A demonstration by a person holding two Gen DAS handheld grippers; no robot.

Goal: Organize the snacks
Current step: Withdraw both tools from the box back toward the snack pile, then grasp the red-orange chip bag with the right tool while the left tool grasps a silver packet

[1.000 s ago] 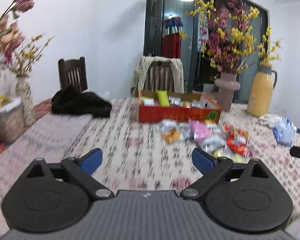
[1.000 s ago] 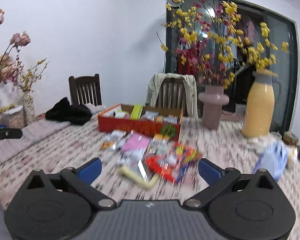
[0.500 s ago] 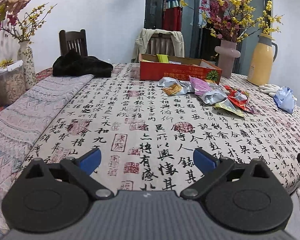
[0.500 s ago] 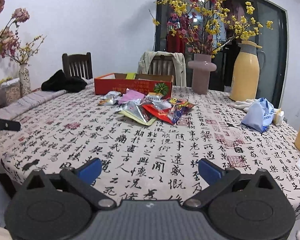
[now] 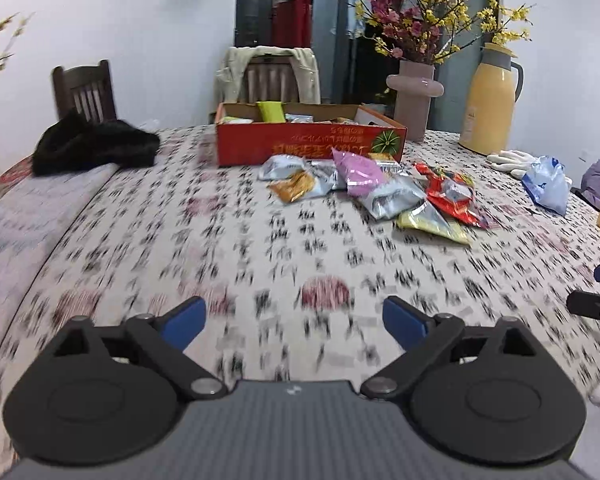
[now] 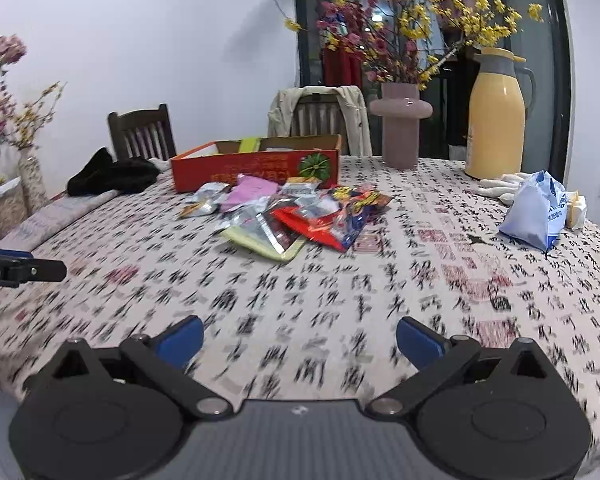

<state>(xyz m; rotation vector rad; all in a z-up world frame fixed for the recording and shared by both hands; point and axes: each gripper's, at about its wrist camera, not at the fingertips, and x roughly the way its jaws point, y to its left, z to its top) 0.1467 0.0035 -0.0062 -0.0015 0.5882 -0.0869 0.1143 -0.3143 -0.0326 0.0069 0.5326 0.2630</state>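
A pile of several snack packets (image 5: 380, 192) in silver, pink, red and yellow lies on the table's patterned cloth (image 5: 260, 248), just in front of a red cardboard box (image 5: 308, 146) that holds more snacks. My left gripper (image 5: 294, 316) hovers over bare cloth well short of the pile. Its jaws are wide but closing, with nothing between them. In the right wrist view the same packets (image 6: 292, 216) and box (image 6: 256, 168) lie ahead. My right gripper (image 6: 298, 334) is open and empty above the cloth.
A pink vase (image 5: 414, 100) with flowers and a yellow thermos (image 5: 490, 100) stand behind the box. White gloves (image 5: 508, 158) and a blue-white bag (image 5: 548, 186) lie at the right, black cloth (image 5: 96, 146) at the left. Chairs stand behind the table.
Both grippers have sunk toward the table and tilted down, and the snack pile and box now look nearer. The left blue fingers stand slightly closer together.
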